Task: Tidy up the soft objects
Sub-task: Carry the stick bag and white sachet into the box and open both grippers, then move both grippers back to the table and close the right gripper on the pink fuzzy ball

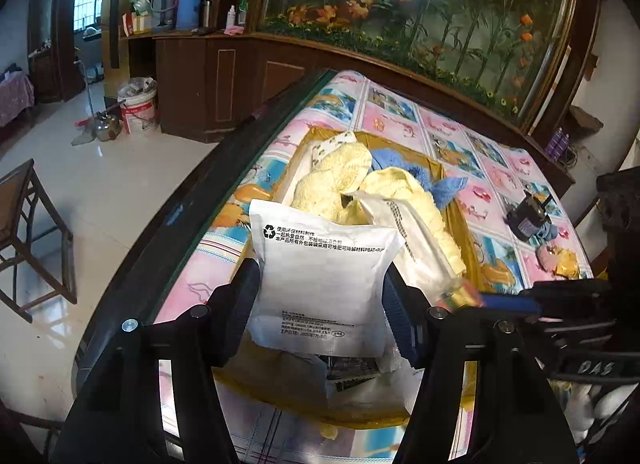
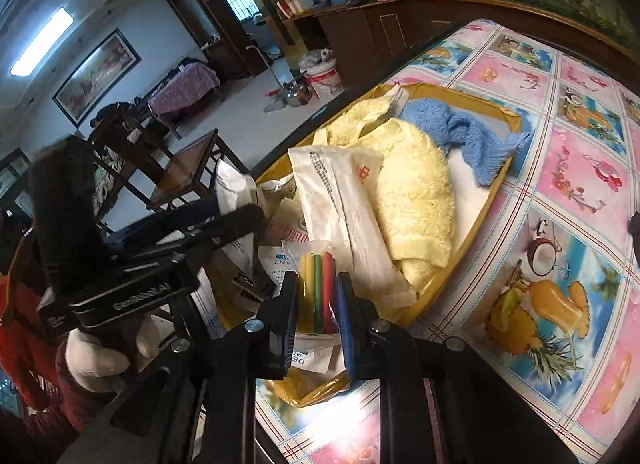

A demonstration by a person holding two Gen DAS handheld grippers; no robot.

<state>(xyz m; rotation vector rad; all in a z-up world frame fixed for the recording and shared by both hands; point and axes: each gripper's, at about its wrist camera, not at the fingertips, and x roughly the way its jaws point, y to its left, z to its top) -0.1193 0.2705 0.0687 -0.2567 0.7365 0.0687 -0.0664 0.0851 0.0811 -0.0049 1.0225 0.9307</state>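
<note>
Grippers hovered over the box [image 1: 460, 224] near the table [image 1: 500, 184] edge: left gripper [image 1: 320, 296] clamped a white pouch [image 1: 320, 276], right gripper [image 2: 318, 300] pinched coloured sticks [image 2: 318, 284]. Loose release risked spillage off the overfilled pile.

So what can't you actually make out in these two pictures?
- Left wrist view: the white pouch hides the cardboard box contents beneath it.
- Right wrist view: the bundle of coloured sticks is partly hidden between the right tongs.
- Both views: pouch print too small to read.
</note>
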